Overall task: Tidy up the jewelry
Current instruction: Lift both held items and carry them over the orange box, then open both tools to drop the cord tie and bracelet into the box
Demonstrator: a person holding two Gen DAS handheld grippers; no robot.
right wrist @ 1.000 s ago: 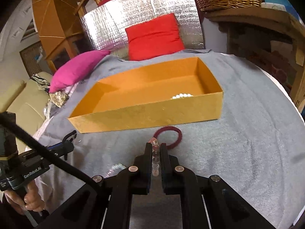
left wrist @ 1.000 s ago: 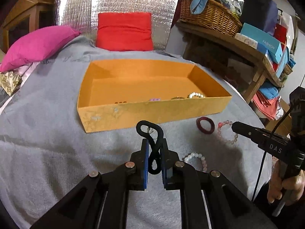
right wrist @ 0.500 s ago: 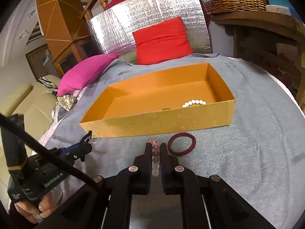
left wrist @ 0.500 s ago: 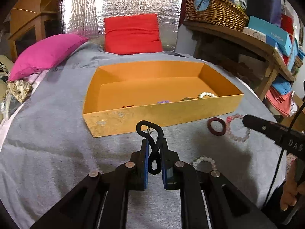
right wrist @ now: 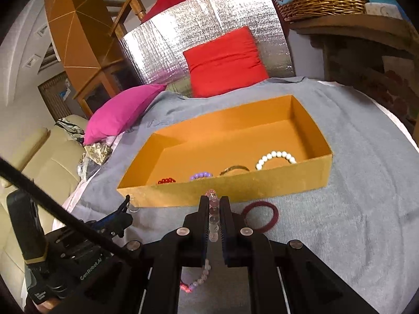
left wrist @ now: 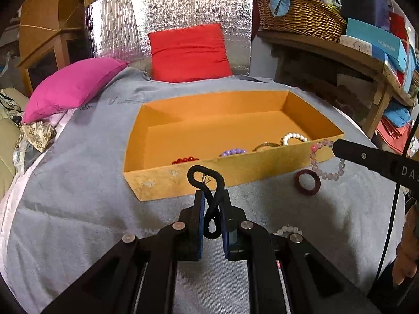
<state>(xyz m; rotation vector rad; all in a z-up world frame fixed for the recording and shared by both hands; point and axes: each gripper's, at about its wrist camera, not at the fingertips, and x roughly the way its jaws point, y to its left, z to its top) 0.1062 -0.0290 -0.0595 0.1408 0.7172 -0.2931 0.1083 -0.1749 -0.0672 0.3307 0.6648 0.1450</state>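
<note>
An open orange box (left wrist: 264, 166) (right wrist: 262, 185) lies on the grey cloth. Inside along its near wall are a red bead bracelet (left wrist: 184, 160), a purple bead bracelet (left wrist: 233, 152), a gold bangle (left wrist: 265, 145) and a white pearl bracelet (left wrist: 294, 138) (right wrist: 276, 158). My left gripper (left wrist: 211, 197) is shut on a black hair tie (left wrist: 209, 196), held above the cloth before the box. My right gripper (right wrist: 213, 202) is shut on a pink bead bracelet (right wrist: 213, 209) (left wrist: 327, 161), near the box's right front. A dark red ring-shaped hair tie (left wrist: 307, 183) (right wrist: 260, 217) and a pale bead bracelet (left wrist: 288, 229) lie on the cloth.
A pink cushion (left wrist: 73, 87) and a red cushion (left wrist: 189, 52) sit beyond the box against a silver foil panel (left wrist: 170, 21). A wooden shelf (left wrist: 340, 52) with a wicker basket (left wrist: 298, 15) and boxes stands at the right. A cream sofa (right wrist: 34, 162) is at the left.
Both grippers have risen and drawn closer to the box, each still holding its item. More of the box's inside shows, with the red and purple bracelets in view.
</note>
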